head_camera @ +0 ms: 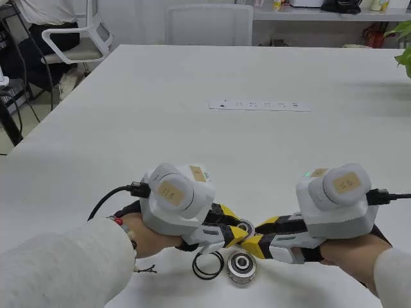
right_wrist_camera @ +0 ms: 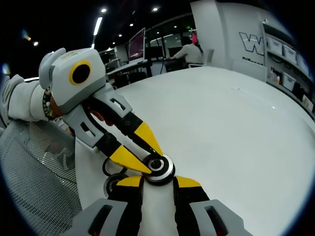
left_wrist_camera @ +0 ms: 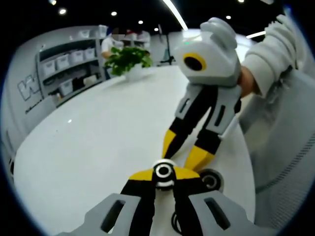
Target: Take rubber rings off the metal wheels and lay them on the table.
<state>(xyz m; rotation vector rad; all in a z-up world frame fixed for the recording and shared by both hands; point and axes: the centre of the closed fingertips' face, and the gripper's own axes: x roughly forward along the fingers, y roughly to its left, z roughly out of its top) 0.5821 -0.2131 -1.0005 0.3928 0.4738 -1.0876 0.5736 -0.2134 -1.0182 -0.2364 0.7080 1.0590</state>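
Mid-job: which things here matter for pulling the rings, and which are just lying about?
Job: held wheel, gripped by left gripper, right gripper at it; loose wheel on table; black rings beside it.
Lying about: power strip; plant; chair.

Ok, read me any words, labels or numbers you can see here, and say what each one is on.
"W": big letter on the wall, the rest hidden; the smaller line under it is blurred.
Tan stickers on the left gripper and right gripper: writing too small to read.
Power strip on the table: markings too small to read.
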